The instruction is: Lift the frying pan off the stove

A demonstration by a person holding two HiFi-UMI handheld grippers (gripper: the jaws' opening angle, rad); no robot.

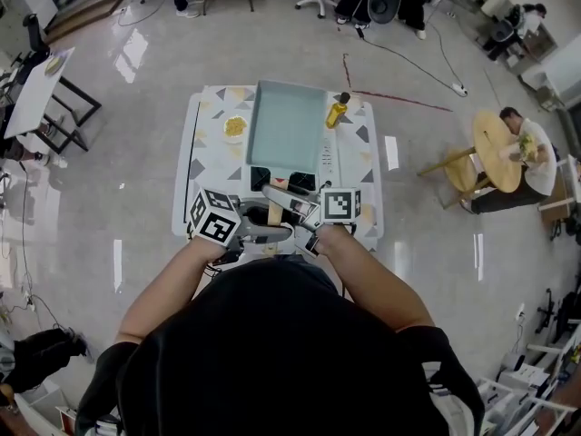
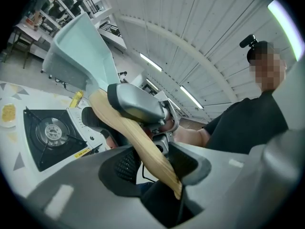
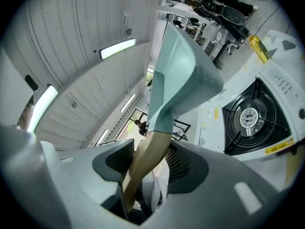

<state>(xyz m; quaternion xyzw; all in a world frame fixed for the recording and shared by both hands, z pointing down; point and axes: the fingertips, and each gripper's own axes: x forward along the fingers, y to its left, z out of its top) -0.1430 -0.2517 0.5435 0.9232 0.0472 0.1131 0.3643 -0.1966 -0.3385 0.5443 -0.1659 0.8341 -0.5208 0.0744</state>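
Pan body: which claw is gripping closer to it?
Right. The right claw clamps the wooden handle right where it meets the pan body; the left claw holds the handle's far end, behind the right one.

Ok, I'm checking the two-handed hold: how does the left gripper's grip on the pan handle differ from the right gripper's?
The left gripper clamps the tail end of the wooden handle; the right gripper clamps it farther forward, just behind the frying pan. The left gripper looks past the right gripper toward the pan; the right gripper has the pan directly ahead. Both are shut on the handle, with the pan clear of the stove.
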